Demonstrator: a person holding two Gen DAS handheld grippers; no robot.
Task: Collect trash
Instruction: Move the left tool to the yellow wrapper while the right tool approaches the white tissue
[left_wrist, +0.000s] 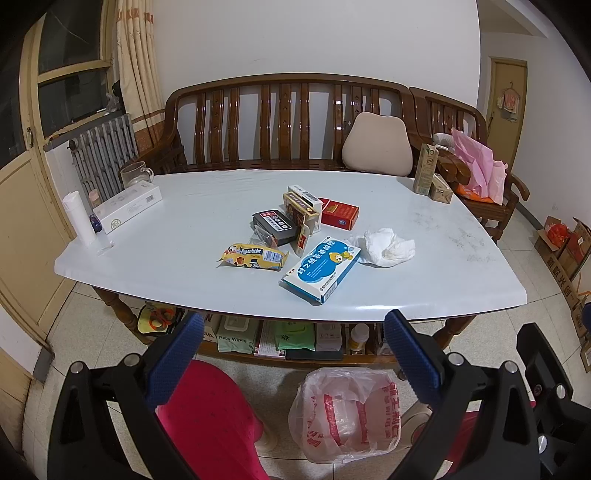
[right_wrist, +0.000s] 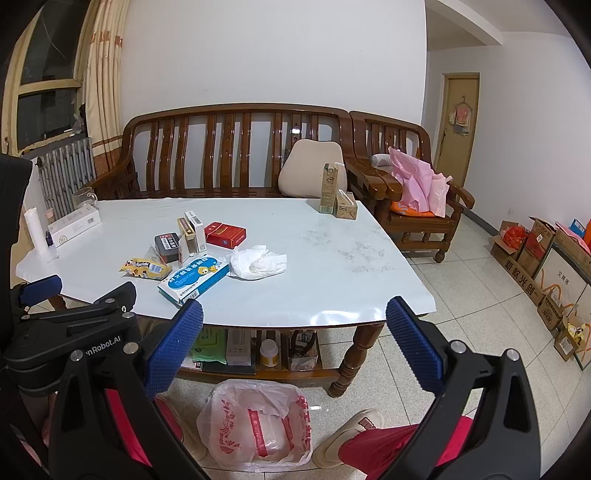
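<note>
Left wrist view is showing the left gripper (left_wrist: 293, 354) gaping wide, gripping nothing; the right gripper (right_wrist: 295, 350) likewise. Below them a plastic bag (left_wrist: 345, 413) is sitting on the floor; beyond, a crumpled tissue (left_wrist: 388, 246) and boxes are lying on the table (left_wrist: 147, 236).

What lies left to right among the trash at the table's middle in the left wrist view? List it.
Candy wrapper → black box → blue box → tissue. The red box sits behind the blue box, so its place is left out, as are the cartons standing by the black box.
</note>
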